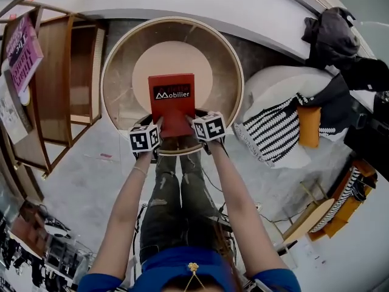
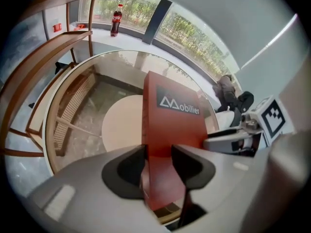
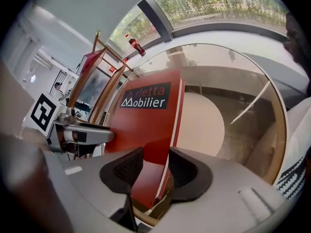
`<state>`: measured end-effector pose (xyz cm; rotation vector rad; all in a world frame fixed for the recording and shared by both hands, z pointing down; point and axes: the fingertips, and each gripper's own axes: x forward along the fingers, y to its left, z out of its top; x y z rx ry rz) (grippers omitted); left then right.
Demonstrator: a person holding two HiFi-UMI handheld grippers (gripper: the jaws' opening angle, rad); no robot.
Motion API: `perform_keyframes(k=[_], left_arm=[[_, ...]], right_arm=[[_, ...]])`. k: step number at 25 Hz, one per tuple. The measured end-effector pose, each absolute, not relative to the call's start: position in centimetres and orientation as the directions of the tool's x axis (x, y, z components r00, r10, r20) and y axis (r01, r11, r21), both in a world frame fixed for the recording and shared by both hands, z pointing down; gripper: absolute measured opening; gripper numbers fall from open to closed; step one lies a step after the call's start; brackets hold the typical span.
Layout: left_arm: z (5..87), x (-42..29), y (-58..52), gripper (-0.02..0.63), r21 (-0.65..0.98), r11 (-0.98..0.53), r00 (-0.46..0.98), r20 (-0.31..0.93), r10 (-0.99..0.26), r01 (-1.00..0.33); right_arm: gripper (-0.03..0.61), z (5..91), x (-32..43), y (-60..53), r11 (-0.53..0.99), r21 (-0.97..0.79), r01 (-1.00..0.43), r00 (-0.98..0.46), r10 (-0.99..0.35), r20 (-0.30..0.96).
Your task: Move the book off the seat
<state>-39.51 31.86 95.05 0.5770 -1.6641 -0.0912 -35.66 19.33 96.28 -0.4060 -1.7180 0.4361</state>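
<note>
Red book [image 1: 172, 102] over near half of round glass counter [image 1: 118, 102], title cover facing up, near edge past counter's near rim; contact with glass unclear. Left tongs [image 2: 158, 161] clamped on book's near left corner. Right tongs [image 3: 155, 166] clamped on its near right corner. Wooden shelf [image 1: 67, 78] left of counter, striped cushion [image 1: 273, 129] right of it.

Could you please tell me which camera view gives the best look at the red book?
The head view: the red book faces the camera, whole cover visible, left tool and right tool at its near corners. Both gripper views show it slanted and foreshortened, its near end clamped between the jaws.
</note>
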Motion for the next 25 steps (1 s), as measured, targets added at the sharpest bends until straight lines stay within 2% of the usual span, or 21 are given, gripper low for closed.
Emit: perform_keyframes(k=[13, 25], left_arm=[[96.36, -39.58, 31.68, 0.173, 0.406, 0.86, -0.036, 0.899, -0.437, -0.308], [96.39, -39.57, 31.77, 0.175, 0.4, 0.863, -0.07, 0.895, -0.44, -0.309]], right_arm=[[0.16, 96.82, -35.59, 19.0, 0.868, -0.495, 0.019, -0.221, 0.487, 0.845], [0.161, 96.84, -35.52, 19.15, 0.878, -0.478, 0.011, -0.248, 0.466, 0.849]])
